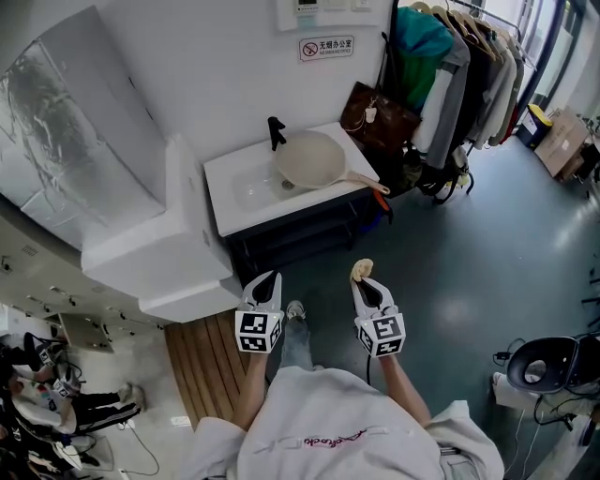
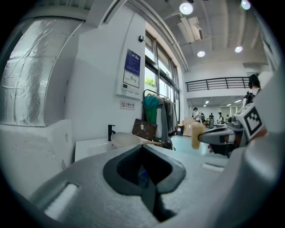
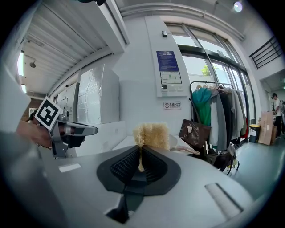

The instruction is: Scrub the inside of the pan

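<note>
Sitting on the white sink counter (image 1: 228, 208) just beside the black faucet (image 1: 275, 132), the pan (image 1: 309, 157) points its handle right; my right gripper (image 3: 140, 149) pinches a tan scrubber (image 3: 151, 135), well short of the pan; my left gripper (image 2: 143, 147) has its 2 jaws together, empty; coat rack (image 1: 469, 66) right of the counter.

A white wall (image 1: 216, 56) fills the head view's upper left, with a white sink cabinet (image 1: 225, 202) against it. Grey-green floor (image 1: 450, 272) spreads to the right. A clothes rack (image 1: 469, 56) stands upper right, wooden slats (image 1: 202, 361) lie lower left. Ceiling lamps (image 2: 186, 7) glow at the top of the left gripper view.
</note>
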Motion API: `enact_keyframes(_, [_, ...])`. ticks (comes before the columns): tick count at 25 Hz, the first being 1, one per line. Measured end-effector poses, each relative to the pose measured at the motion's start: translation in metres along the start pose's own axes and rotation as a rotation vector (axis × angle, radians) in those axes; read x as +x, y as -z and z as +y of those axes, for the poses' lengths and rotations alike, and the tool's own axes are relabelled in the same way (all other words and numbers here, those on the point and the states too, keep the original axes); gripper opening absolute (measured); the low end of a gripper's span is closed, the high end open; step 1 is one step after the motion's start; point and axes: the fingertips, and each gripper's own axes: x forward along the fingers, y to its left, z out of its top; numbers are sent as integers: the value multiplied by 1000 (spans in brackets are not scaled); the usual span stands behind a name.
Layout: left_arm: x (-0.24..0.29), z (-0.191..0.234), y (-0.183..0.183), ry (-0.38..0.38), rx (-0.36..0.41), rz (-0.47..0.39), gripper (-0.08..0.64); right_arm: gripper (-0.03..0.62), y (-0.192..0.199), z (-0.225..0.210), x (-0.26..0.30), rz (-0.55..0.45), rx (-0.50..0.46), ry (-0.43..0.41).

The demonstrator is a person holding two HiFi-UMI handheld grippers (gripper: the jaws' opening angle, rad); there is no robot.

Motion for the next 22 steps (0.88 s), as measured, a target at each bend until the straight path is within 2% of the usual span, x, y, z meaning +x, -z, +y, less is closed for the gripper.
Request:
enact_keyframes(12, [53,34,-10,15,10,-13,0,23,-8,-17,57,-11,-5,12])
enact_keyframes(22, [141,76,-27,65,4,-8,0,23,-24,-55,134,0,-10,52])
